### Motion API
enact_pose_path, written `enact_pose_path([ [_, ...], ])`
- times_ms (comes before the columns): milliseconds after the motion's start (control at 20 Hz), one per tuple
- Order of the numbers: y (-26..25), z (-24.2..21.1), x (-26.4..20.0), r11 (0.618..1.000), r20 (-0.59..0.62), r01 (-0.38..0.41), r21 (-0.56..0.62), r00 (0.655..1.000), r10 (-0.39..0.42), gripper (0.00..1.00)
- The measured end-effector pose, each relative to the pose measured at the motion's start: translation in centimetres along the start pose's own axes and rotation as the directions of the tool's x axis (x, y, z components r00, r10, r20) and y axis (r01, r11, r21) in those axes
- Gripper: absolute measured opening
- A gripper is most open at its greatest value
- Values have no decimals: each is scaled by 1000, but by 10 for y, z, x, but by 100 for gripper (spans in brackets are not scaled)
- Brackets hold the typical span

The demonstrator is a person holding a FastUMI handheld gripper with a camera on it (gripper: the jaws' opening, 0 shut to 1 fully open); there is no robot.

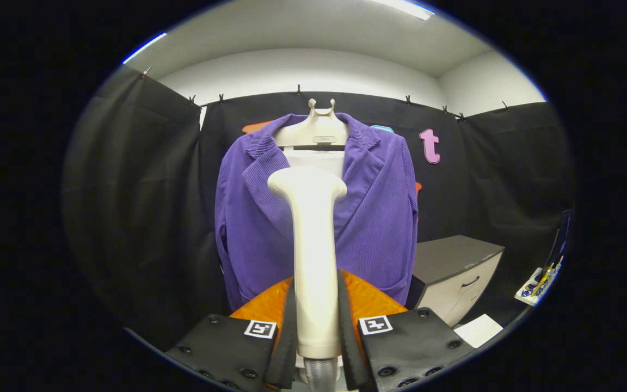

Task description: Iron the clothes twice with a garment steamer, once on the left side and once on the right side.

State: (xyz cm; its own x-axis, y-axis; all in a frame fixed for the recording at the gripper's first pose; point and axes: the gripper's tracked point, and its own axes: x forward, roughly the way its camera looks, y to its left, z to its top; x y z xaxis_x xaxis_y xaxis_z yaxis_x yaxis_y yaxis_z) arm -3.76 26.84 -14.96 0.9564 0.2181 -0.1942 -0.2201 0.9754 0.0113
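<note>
Steamer (313, 256) clamped upright in the claw (317, 332), both fingers pressing its handle; head level with the chest of the jacket (370, 218) hanging on the form beyond. Risks, as judged: handle twisting in the grip; head snagging a lapel during either pass.

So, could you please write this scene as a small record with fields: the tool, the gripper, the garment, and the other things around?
tool: white garment steamer, upright, its head toward the jacket
gripper: gripper shut on the steamer's handle, one finger on each side
garment: purple jacket, on a white hanger, beyond the steamer
steamer to jacket: contact cannot be told
backdrop: black cloth wall behind the jacket
other: grey drawer cabinet beside the jacket
</note>
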Motion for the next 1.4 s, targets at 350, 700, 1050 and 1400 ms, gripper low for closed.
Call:
enact_pose_path([
  [350,36,-7,17,998,-11,-41,-49,999,40,42],
  [700,39,-28,31,997,-47,-34,-74,998,31,42],
  [1050,36,-58,26,996,-89,-23,-89,996,15,42],
  [1400,29,-96,20,994,-147,-8,-113,989,-8,42],
])
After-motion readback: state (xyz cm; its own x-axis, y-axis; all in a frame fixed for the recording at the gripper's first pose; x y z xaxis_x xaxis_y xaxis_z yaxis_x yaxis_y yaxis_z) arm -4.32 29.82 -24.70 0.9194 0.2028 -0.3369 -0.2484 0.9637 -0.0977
